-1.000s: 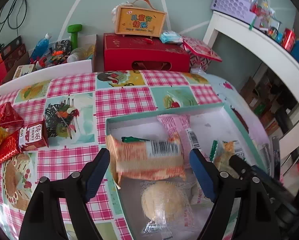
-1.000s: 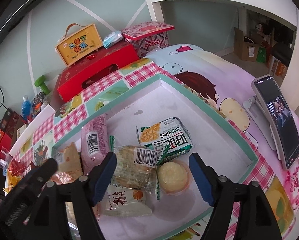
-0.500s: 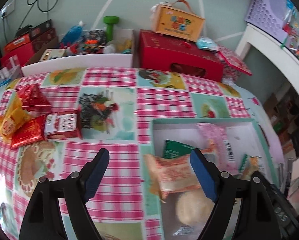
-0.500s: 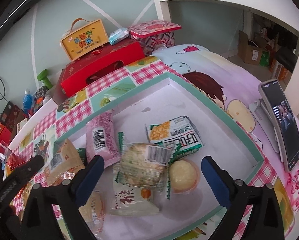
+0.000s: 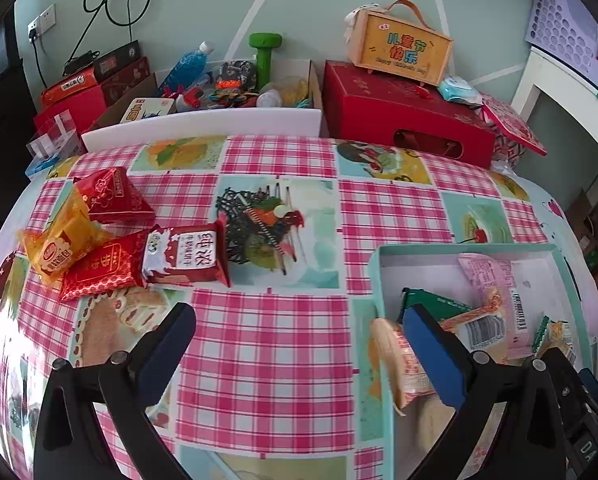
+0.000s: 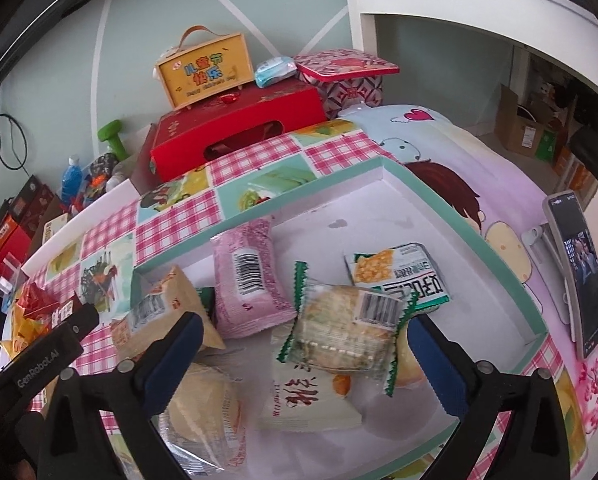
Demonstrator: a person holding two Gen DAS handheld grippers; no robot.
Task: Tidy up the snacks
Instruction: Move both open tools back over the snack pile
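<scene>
- A table draped in a pink-checked cloth with food pictures [image 5: 267, 344] fills both views, backed by a pale green wall.
- A shallow white cardboard tray with a mint-green rim [image 6: 511, 280] sits on the cloth at the table's right side and holds most of the wrapped snacks.
- A long red gift box [image 5: 403, 112] stands at the table's far edge with a yellow handled carton [image 5: 403, 46] on top.
- The right gripper [image 6: 303, 356] hangs over the tray, its jaws just opened to their widest and gripping nothing; a clear green-edged cracker pack [image 6: 343, 330] lies between them, untouched by the pads.
- The left gripper [image 5: 299, 344] hovers over bare cloth just left of the tray, jaws likewise just spread fully and empty.
- A pink barcoded snack pack [image 6: 247, 280] lies in the tray's far-left part.
- Four loose snacks cluster on the cloth at far left: a dark red-and-white wafer pack [image 5: 191, 256], two red foil packs and an orange one.
</scene>
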